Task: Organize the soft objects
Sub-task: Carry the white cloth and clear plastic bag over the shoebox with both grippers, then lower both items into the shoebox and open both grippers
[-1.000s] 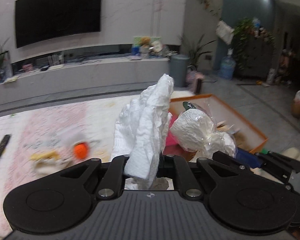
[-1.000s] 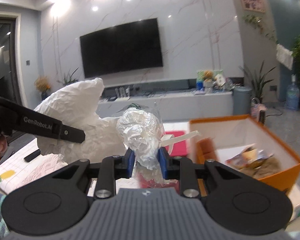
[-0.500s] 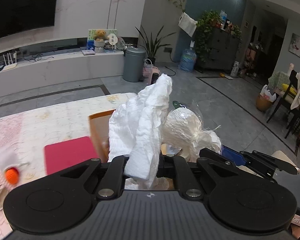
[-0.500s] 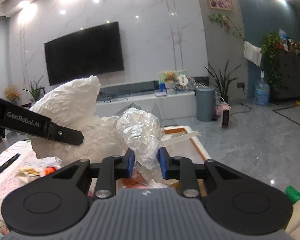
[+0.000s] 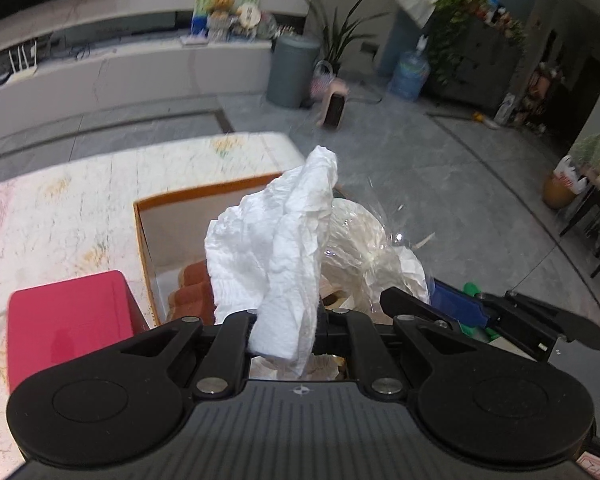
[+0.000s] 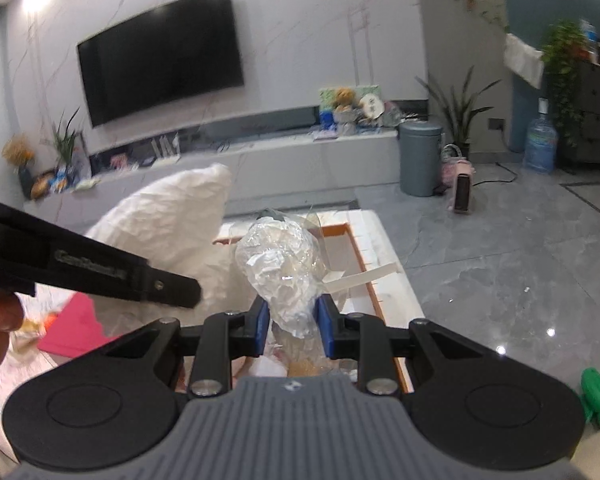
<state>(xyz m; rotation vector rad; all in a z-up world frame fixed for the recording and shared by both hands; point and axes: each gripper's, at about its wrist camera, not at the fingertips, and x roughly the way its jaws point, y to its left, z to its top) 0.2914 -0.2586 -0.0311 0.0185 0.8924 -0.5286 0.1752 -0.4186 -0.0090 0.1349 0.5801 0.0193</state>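
left tongs (image 5: 284, 326): pinching crumpled white paper (image 5: 276, 240), above the orange-rimmed box (image 5: 204, 194)
right tongs (image 6: 292, 330): pinching a plastic-wrapped paper wad (image 6: 280, 264), probably over the box's right side
risk: slick wrap slips out, lands outside the box

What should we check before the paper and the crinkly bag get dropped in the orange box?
1. Left gripper pinches the white crumpled paper: ok, clamped firmly.
2. Right gripper holds the clear plastic bag: ok, blue pads press on its lower part.
3. Orange box is under the paper: ok in the left wrist view, the opening lies right behind and below it.
4. Room left in the box: cannot tell, brown things lie inside and much is hidden.
5. The two bundles stay apart: cannot tell, they overlap in both views.
6. Pink box is out of the way: ok, beside the orange box.
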